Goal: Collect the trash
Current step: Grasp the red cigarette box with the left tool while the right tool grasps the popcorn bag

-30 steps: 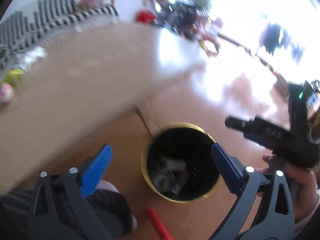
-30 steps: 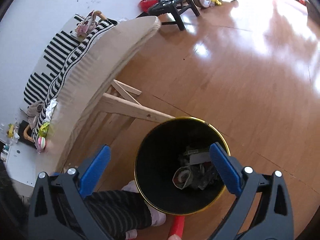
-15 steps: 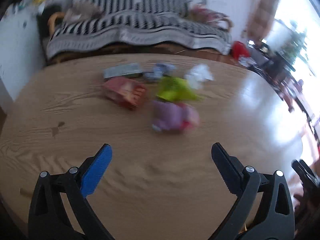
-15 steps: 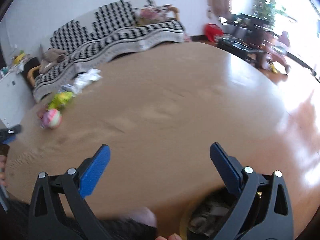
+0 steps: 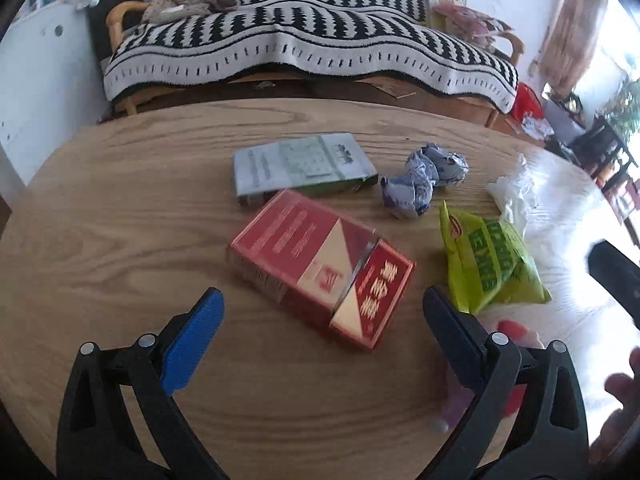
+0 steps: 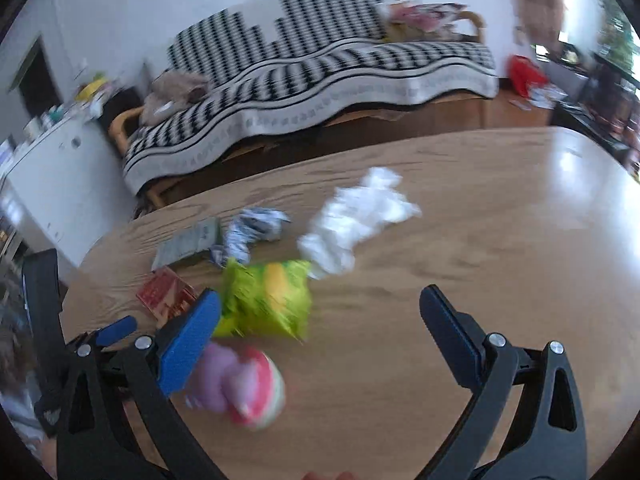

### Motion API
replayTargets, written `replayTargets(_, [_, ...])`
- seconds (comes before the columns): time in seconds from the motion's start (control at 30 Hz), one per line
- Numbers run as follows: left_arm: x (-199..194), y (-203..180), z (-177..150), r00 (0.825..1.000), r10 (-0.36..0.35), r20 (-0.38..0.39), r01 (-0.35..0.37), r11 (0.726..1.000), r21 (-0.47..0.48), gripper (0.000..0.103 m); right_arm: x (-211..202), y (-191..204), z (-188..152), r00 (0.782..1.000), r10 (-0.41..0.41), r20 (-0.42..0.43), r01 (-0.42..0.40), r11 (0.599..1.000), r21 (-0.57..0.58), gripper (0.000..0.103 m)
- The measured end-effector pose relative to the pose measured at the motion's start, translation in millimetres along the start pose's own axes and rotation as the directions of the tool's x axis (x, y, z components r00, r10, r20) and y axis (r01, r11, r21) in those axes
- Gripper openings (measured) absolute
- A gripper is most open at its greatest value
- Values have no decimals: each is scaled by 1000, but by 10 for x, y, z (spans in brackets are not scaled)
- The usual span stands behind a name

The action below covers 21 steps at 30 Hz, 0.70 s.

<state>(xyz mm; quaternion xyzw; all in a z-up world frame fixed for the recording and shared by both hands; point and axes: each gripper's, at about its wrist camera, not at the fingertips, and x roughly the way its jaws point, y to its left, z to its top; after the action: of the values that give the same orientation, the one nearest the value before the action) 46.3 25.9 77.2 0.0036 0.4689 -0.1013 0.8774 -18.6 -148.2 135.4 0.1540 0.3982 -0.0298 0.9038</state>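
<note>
Trash lies on a round wooden table point(image 5: 100, 240). A red cigarette box point(image 5: 320, 264) lies just ahead of my open, empty left gripper point(image 5: 320, 320). Behind it are a grey-green flat box point(image 5: 300, 164), a crumpled blue-white paper point(image 5: 420, 180), a green snack bag point(image 5: 488, 264) and a white plastic bag point(image 5: 516, 188). In the right wrist view my right gripper point(image 6: 320, 316) is open and empty above the table point(image 6: 500, 240). A pink-purple wrapper ball point(image 6: 244, 388) lies by its left finger, with the green bag point(image 6: 268, 300) and the white bag point(image 6: 356, 220) ahead.
A sofa with a black-and-white striped blanket point(image 5: 304, 44) stands behind the table. A white cabinet point(image 5: 36, 80) is at the left. The right gripper's body point(image 5: 616, 280) shows at the right edge of the left wrist view.
Both grippers have swung up from the black trash bin on the floor to the tabletop. The left one has moved closer to the red box. Both stay open.
</note>
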Motion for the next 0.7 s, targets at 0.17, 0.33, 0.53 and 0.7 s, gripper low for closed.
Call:
replayTargets(0.17, [216,-78,79,1000,-12,1,12,998,58,97,293,219,65,998,36,-59,-39,998,-49,96])
replayTargets(0.33, [219,144,44,999,38,-5,-38,996,78,97,503,429,79,995,-65,-80,54,989,-139,96])
replayTargets(0.53, [12,497,-181,998,47,-33,-44,996,84,97,604,485,19,993,-74,-96,57,985,-166,96])
replayTargets(0.7, [-114,609,-95,1000,6,6,-5,999,-49,97,672,433,0,990,-25,-138,11,995,-100,96])
